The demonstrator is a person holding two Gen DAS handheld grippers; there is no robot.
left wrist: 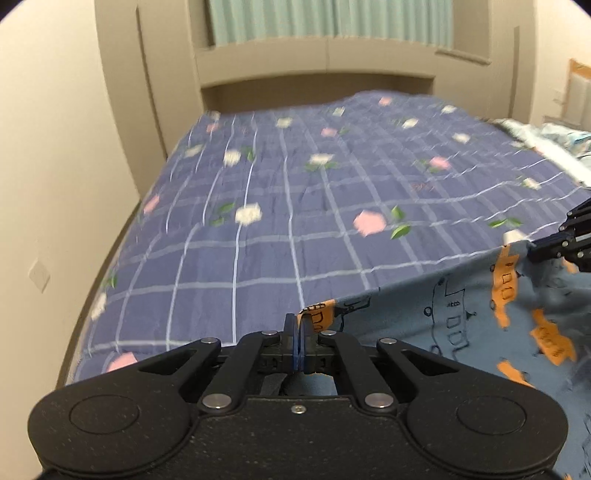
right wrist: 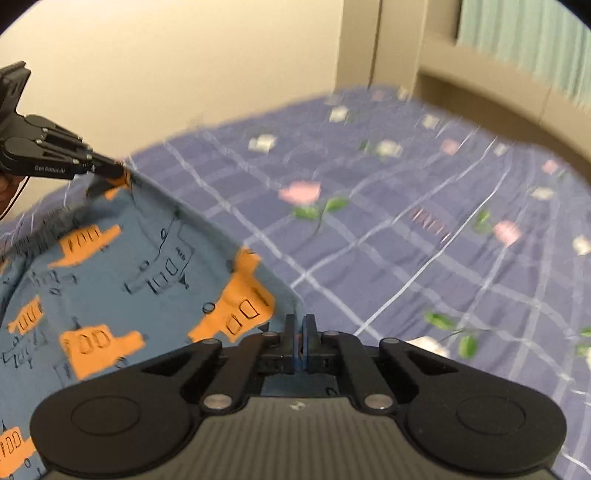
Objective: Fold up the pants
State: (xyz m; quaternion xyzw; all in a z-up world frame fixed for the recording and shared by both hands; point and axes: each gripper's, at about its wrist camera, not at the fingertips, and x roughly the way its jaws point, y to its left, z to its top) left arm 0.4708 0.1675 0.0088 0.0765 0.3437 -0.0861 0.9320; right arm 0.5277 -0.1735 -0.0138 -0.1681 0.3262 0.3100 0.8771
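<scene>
The pants (left wrist: 461, 325) are light blue with orange and outlined bus prints. They hang stretched above the bed between both grippers. My left gripper (left wrist: 298, 323) is shut on one corner of their top edge. In the right wrist view the pants (right wrist: 110, 266) fill the lower left, and my right gripper (right wrist: 300, 323) is shut on the other end of that edge. Each gripper shows in the other's view: the right gripper (left wrist: 532, 251) at the right border, the left gripper (right wrist: 120, 172) at the upper left, each pinching cloth. The lower part of the pants is hidden below the frames.
A bed with a purple checked, flowered sheet (left wrist: 295, 192) spreads ahead. A cream wall (left wrist: 55, 166) runs along its left side and a beige headboard unit (left wrist: 314, 62) with a green curtain (left wrist: 328, 18) stands behind. Crumpled bedding (left wrist: 554, 136) lies at the far right.
</scene>
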